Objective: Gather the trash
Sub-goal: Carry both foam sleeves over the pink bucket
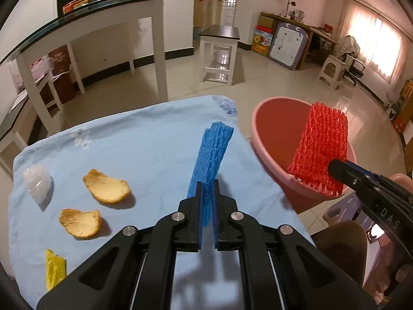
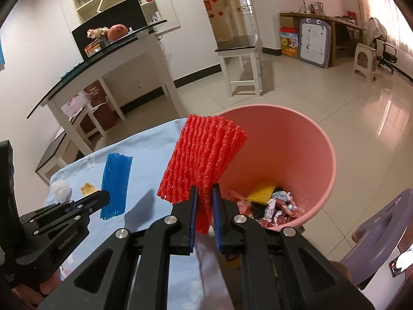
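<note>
My left gripper [image 1: 207,186] is shut on a blue foam net [image 1: 210,155] and holds it upright above the light blue cloth [image 1: 144,134]. It also shows in the right wrist view [image 2: 114,186]. My right gripper [image 2: 205,191] is shut on a red foam net [image 2: 204,160], held over the near rim of the pink bin [image 2: 304,155]; in the left wrist view the net [image 1: 320,149] hangs at the bin [image 1: 273,134]. The bin holds several wrappers and a yellow piece [image 2: 260,191]. Two orange peels [image 1: 105,187] [image 1: 80,222], a white plastic wad [image 1: 37,182] and a yellow scrap [image 1: 54,268] lie on the cloth.
A glass-topped white table [image 1: 103,15] stands behind the cloth. A small white side table [image 1: 219,51] and a stool [image 1: 331,69] stand on the tiled floor. A purple chair [image 2: 382,232] is at the right of the bin.
</note>
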